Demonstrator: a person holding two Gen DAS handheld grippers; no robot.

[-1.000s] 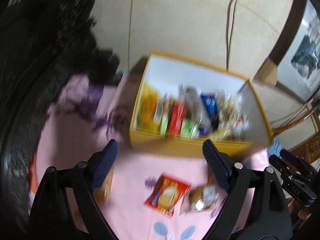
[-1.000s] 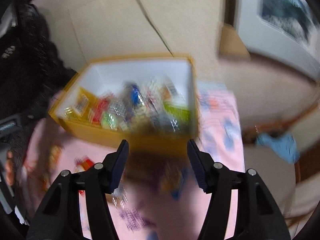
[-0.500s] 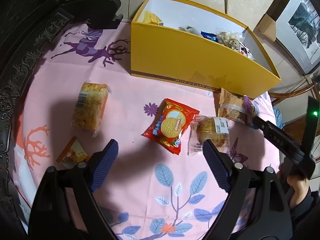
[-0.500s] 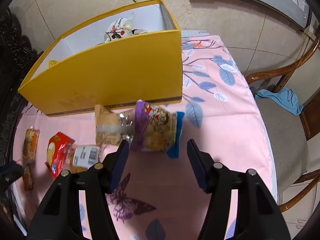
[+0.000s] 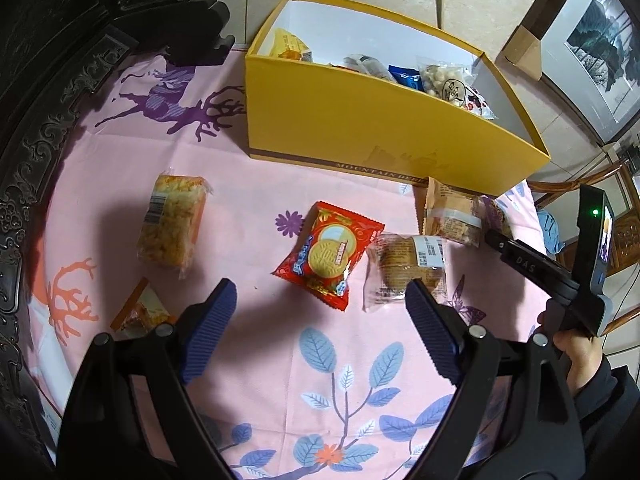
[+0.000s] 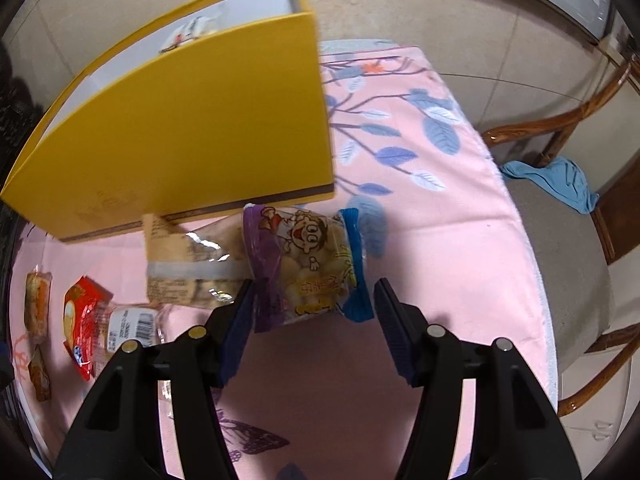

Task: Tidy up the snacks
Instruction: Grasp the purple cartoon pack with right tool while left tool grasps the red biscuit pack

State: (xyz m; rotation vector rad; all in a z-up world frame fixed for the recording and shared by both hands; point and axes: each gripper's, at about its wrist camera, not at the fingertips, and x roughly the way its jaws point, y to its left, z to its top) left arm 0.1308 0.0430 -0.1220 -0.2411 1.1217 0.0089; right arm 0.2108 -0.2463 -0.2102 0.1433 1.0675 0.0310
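A yellow box (image 5: pixel 384 128) with several snacks inside stands at the back of the pink tablecloth; it also shows in the right wrist view (image 6: pixel 180 128). In front of it lie a red biscuit pack (image 5: pixel 328 252), a clear cake pack (image 5: pixel 404 268), a tan pack (image 5: pixel 448 216), an orange rice-cracker pack (image 5: pixel 172 220) and a small orange packet (image 5: pixel 140 312). My left gripper (image 5: pixel 316 312) is open above the red pack. My right gripper (image 6: pixel 314 304) is open, its jaws either side of a purple cartoon snack bag (image 6: pixel 304 268).
A wooden chair (image 6: pixel 560 240) with a blue cloth (image 6: pixel 556 180) stands right of the table. Dark carved furniture (image 5: pixel 52 60) borders the left. The tablecloth edge (image 6: pixel 516 240) runs down the right side. A framed picture (image 5: pixel 596 44) leans by the wall.
Both grippers have dropped from looking into the box to low over the table. The right gripper has closed in on the purple bag. Both stay open.
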